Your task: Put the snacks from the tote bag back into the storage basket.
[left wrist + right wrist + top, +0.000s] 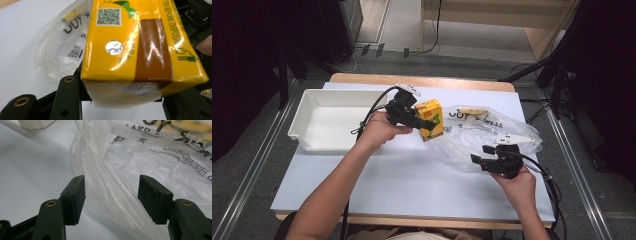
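A yellow juice carton (430,118) with a brown taped band hangs just above the white table, with my left gripper (426,123) shut on it. In the left gripper view the carton (140,47) spans the gap between both jaws. A clear plastic bag (492,132) with printed text lies to the right of the carton. My right gripper (478,161) stands open at the bag's near edge. In the right gripper view a fold of the bag (110,182) lies between the spread fingertips, which do not press on it.
An empty white tray (332,117) sits at the table's left, beside my left hand. Something yellow (473,111) lies inside the bag at its far side. Bare white table surface (412,180) stretches in front of both hands. Cables trail from both grippers.
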{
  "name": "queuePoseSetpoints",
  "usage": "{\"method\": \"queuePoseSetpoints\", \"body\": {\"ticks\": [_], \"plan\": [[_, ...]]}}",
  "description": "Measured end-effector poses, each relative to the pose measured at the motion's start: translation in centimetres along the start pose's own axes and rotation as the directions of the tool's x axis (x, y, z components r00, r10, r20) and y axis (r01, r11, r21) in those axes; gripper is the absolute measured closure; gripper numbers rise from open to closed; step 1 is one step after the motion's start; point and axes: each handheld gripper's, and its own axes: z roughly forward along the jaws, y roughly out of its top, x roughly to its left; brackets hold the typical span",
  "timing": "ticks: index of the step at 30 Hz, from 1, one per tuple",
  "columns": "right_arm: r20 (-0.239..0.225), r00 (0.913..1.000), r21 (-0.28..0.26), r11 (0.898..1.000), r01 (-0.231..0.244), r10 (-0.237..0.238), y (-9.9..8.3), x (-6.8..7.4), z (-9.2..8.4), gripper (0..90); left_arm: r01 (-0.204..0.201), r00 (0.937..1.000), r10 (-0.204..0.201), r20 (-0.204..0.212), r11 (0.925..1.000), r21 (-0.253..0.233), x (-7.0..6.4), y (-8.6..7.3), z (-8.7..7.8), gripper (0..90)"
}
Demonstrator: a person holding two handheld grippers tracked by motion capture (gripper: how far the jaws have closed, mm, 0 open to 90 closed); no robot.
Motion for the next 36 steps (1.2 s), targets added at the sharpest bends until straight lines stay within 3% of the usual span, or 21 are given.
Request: {"method": "queuePoseSetpoints", "body": {"ticks": [23,36], "plan": [[-0.031,0.9995,0.003,1.000,0.003,-0.003,0.8,0.0,0.8,40.4,0.035,0.9939,-0.038,-0.103,0.9988,-0.033,2.1,-1.5,-4.1,51.3],[-0.031,0.9995,0.006,1.000,0.003,-0.003,0.9,0.0,0.9,40.8,0.061,0.9908,-0.068,-0.117,0.9963,-0.061,3.7,-2.0,-5.5,51.3]]}}
